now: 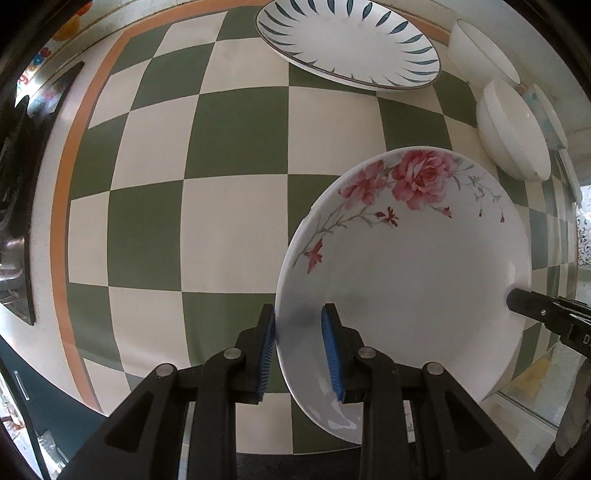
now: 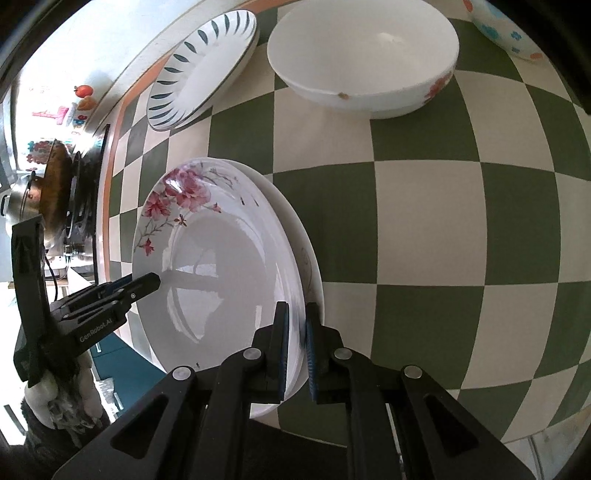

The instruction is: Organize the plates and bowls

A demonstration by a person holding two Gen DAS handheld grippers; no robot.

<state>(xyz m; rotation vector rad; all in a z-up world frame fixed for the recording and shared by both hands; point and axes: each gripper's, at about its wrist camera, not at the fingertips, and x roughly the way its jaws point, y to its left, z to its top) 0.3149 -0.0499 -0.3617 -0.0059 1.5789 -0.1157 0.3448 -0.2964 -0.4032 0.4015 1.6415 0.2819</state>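
A white plate with pink roses [image 1: 406, 258] is held by both grippers above the checkered table. My left gripper [image 1: 301, 345] is shut on its near rim, one blue pad inside, one outside. My right gripper [image 2: 295, 350] is shut on the opposite rim of the same rose plate [image 2: 207, 266]; its tip shows in the left wrist view [image 1: 517, 299]. A second white plate [image 2: 291, 229] lies just under the rose plate. A white plate with dark leaf marks [image 1: 347, 40] sits at the far edge. A white bowl [image 2: 364, 55] with an orange flower stands beyond.
Two white bowls [image 1: 513, 129] stand at the right in the left wrist view. The green and cream checkered tablecloth [image 1: 207, 192] has an orange border. A stove with a pan [image 2: 55, 184] lies to the left. A flowered dish [image 2: 506, 33] sits at the far right.
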